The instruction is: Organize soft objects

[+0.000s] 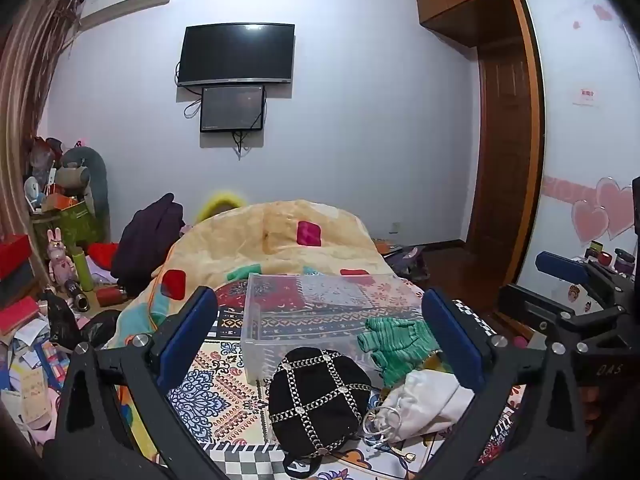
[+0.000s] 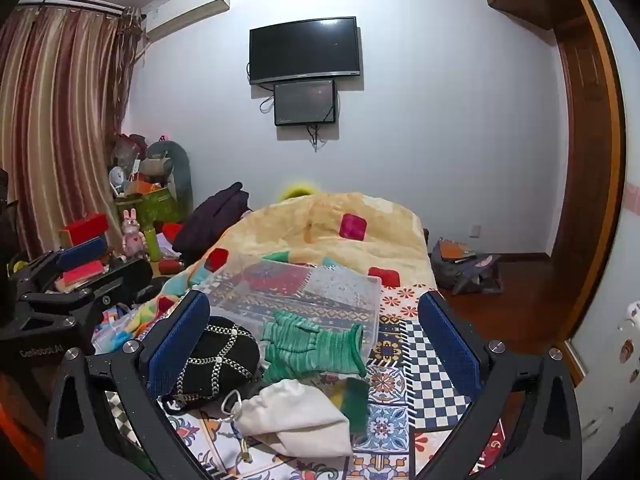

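Both claws [image 1: 320,336] [image 2: 316,340] gape wide, empty; green glove [image 2: 316,344] lies crosswise, cuff rightward.

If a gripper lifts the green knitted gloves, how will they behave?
The green knitted gloves look soft and crumpled, so they would probably droop. They seem to be a loose pair, so one may fall away. Their rough knit likely grips well.

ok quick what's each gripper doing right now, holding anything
Left gripper: open, holding nothing, above the black hat.
Right gripper: open, holding nothing, above the green gloves.
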A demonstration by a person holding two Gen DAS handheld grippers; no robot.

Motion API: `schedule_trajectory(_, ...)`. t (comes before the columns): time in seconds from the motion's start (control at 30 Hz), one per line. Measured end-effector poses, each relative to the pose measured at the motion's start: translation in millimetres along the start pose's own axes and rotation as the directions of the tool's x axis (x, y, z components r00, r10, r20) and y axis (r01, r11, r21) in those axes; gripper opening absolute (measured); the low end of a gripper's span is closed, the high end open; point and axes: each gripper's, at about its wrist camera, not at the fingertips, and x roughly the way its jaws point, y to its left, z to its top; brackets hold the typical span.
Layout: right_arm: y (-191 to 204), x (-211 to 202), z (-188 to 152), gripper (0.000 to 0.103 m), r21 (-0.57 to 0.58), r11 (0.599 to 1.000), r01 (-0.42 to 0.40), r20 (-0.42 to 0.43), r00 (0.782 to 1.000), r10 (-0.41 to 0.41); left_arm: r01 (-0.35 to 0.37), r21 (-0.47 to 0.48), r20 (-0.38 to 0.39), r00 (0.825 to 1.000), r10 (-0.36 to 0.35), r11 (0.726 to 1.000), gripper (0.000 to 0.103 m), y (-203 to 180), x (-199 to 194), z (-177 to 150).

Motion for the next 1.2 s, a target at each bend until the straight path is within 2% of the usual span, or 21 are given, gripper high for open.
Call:
schedule_trajectory(0.13, -1, 2, -2, 0.103, -0.005, 1.0, 0.003, 0.0, 1.0, -0.003, -0.017, 0.01, 0.004, 1.0, 0.017, 1.0, 0.103, 2, 2, 0)
schedule_trajectory(0.27, 1, -2, 2, 0.103, -0.008, 1.0, 0.004, 0.009, 1.0, -0.004, -0.003, 0.044, 0.003, 1.0, 0.003, 0.999, 0.103, -11, 4, -3)
schedule_trajectory(0.5, 2, -8, 6, 0.103, -0.005, 1.0, -0.004, 0.02, 1.0, 0.004, 0.007, 0.044, 0.01, 1.0, -0.008, 0.999, 0.103, -8, -6, -2)
schedule_trajectory(1.2, 0, -9, 1, 0.103, 0.006, 1.0, -0.011, 0.045, 0.999, 0.011, 0.001, 0.033, 0.007, 1.0, -0.002, 0.999, 0.103, -7, -4, -1)
